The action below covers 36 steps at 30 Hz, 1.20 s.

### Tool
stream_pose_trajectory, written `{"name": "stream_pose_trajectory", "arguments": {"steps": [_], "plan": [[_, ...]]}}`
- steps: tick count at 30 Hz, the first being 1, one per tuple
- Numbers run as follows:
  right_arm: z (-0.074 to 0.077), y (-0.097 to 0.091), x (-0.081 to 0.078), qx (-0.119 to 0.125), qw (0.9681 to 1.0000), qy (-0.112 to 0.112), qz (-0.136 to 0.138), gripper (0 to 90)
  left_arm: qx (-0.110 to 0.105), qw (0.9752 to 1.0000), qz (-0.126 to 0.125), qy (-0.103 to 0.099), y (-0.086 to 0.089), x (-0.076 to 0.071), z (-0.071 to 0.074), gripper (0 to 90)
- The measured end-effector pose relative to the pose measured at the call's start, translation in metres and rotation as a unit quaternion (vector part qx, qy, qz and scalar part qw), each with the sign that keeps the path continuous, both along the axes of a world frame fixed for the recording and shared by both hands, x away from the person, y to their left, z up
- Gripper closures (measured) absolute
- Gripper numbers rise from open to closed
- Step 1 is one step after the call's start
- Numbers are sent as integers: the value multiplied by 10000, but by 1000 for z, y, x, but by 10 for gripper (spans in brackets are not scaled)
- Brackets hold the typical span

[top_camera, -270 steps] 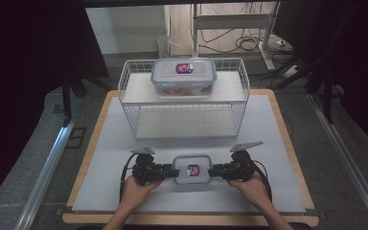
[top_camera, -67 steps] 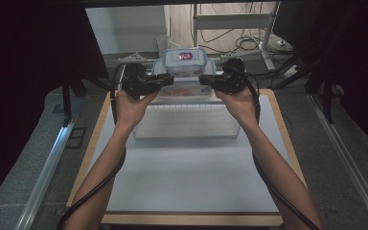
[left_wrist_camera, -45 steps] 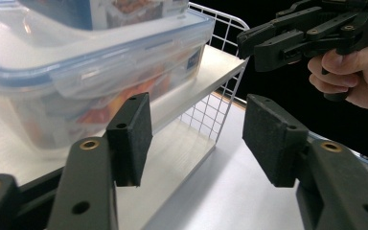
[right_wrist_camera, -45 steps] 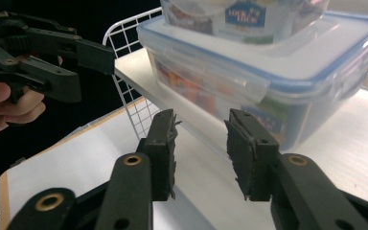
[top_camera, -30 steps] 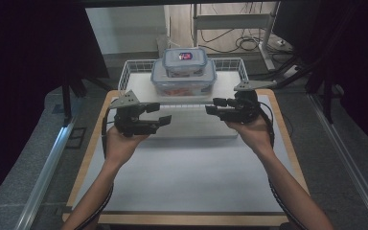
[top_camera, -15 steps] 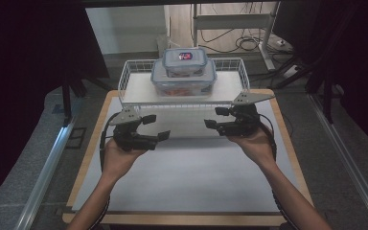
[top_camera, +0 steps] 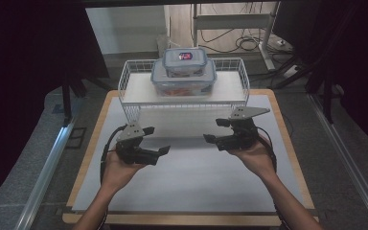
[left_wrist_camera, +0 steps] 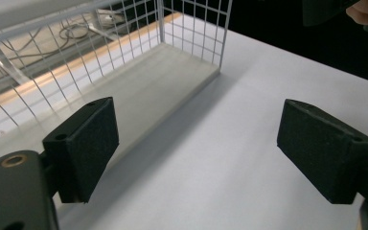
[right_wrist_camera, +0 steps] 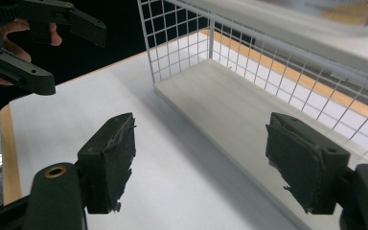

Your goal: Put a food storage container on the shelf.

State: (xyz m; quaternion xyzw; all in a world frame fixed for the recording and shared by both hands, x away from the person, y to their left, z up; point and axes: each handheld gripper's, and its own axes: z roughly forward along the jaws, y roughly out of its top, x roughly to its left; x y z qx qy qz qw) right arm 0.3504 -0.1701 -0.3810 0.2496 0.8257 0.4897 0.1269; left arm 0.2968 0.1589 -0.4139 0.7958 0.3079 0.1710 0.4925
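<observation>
You are drawing both hands back toward yourself and lower than a second ago, leaving the small lidded container stacked on the larger food container atop the wire rack. Your left gripper and right gripper have just been opening their jaws, and both are standing apart with nothing between them. The stack is sitting high and unsupported, so if you are swinging a gripper or cable into the rack, the small container could be sliding off.

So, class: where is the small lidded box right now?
In the high view, the small box sits stacked on the large box, on the wire rack's top shelf at the table's far end.
</observation>
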Motion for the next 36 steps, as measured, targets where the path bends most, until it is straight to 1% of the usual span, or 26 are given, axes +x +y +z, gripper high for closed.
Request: {"name": "stream_pose_trajectory", "arguments": {"steps": [2, 4, 6, 11, 13, 15, 20, 25, 28, 29, 30, 32, 34, 35, 36], "plan": [[-3, -1, -2, -15, 10000, 19, 11, 245, -3, 10000, -5, 49, -1, -1, -5, 131], [-7, -2, -4, -40, 10000, 25, 4, 238, -24, 9999, -30, 141, -1, -2, -10, 130], [-10, -3, -5, -47, 10000, 41, -2, 232, -1, 9998, -66, 203, -1, -3, -15, 131], [-20, -6, -9, -74, 9999, 90, -28, 211, 50, 9996, -102, 270, -4, -8, -26, 127], [-26, -8, -13, -89, 9999, 136, -50, 186, 63, 9994, -130, 313, -5, -12, -32, 122], [-27, -9, -14, -95, 9998, 146, -60, 176, 75, 9993, -141, 339, -5, -14, -34, 122], [-38, -13, -23, -193, 9996, 140, -153, 90, 126, 9989, -128, 434, -5, -20, -43, 88], [-44, -16, -29, -261, 9994, 178, -118, 66, 55, 9986, -102, 511, -1, -28, -49, 75], [-50, -21, -36, -199, 9995, 250, -69, 61, 37, 9985, -81, 549, 1, -33, -52, 69], [-51, -23, -37, -184, 9995, 263, -67, 60, 18, 9983, -62, 582, 2, -37, -55, 66], [-51, -23, -37, -184, 9995, 263, -67, 60, 18, 9983, -62, 582, 2, -37, -55, 65], [-56, -28, -43, -152, 9994, 289, -70, 58, 39, 9982, -34, 596, 4, -41, -59, 63], [-57, -30, -44, -129, 9995, 290, -61, 56, 59, 9983, 9, 588, 5, -45, -63, 63], [-61, -34, -48, -52, 9995, 323, -51, 51, 75, 9983, 35, 580, 6, -48, -64, 63], [-61, -34, -48, -52, 9995, 323, -51, 51, 90, 9983, 48, 570, 6, -49, -66, 63]]}}
